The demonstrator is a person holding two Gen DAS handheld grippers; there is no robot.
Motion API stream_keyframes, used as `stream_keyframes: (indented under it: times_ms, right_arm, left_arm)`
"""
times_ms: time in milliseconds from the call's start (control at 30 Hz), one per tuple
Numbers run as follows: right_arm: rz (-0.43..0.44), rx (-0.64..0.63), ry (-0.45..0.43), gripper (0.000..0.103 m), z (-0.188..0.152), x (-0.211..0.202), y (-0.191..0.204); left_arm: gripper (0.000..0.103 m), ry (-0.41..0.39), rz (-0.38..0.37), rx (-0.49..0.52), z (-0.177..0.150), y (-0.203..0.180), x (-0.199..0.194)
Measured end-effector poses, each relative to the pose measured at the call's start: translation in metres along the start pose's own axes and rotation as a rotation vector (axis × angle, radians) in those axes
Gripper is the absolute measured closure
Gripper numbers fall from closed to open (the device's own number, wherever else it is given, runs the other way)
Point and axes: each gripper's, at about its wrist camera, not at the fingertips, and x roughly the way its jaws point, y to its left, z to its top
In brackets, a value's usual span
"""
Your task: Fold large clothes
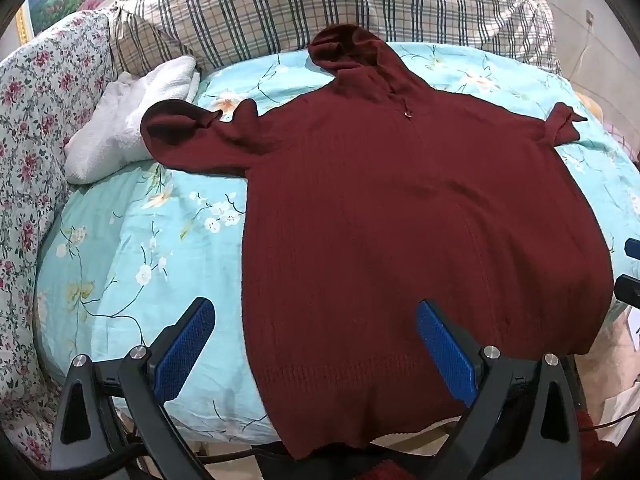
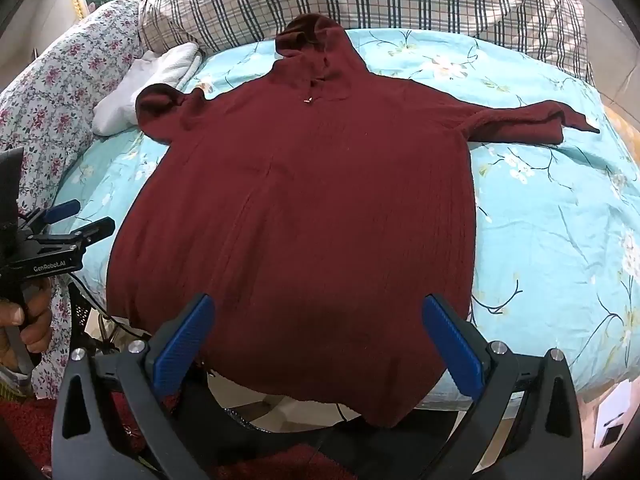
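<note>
A dark red knit hooded sweater (image 1: pixel 400 208) lies flat, front up, on a bed with a turquoise floral cover (image 1: pixel 132 248). Its hood points to the far side, both sleeves are spread out sideways, and its hem hangs over the near edge. It also shows in the right wrist view (image 2: pixel 312 216). My left gripper (image 1: pixel 316 344) is open and empty above the hem's left part. My right gripper (image 2: pixel 320 340) is open and empty above the hem's middle. The left gripper (image 2: pixel 78 218) also shows at the left edge of the right wrist view, held in a hand.
A folded white towel (image 1: pixel 128 120) lies by the left sleeve. A plaid quilt (image 1: pixel 320 8) is piled at the bed's far side. A pink floral fabric (image 1: pixel 36 128) runs along the left. The floor and a red rug (image 2: pixel 24 424) lie below the bed's near edge.
</note>
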Motion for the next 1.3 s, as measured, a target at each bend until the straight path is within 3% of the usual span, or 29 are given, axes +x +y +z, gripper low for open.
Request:
stream_keyframes:
  times_ms: [567,1300]
  right_arm:
    - [-0.003,-0.001,-0.037,0.000,0.0044,-0.0039,-0.0016]
    - [0.011,0.019,-0.013,0.000,0.0071,-0.0037,0.0006]
  left_arm:
    - [0.002,0.003,-0.015,-0.002,0.0054,-0.0037,-0.0016]
    - [0.002,0.012,-0.040,-0.009,0.0087,-0.0065,0.0049]
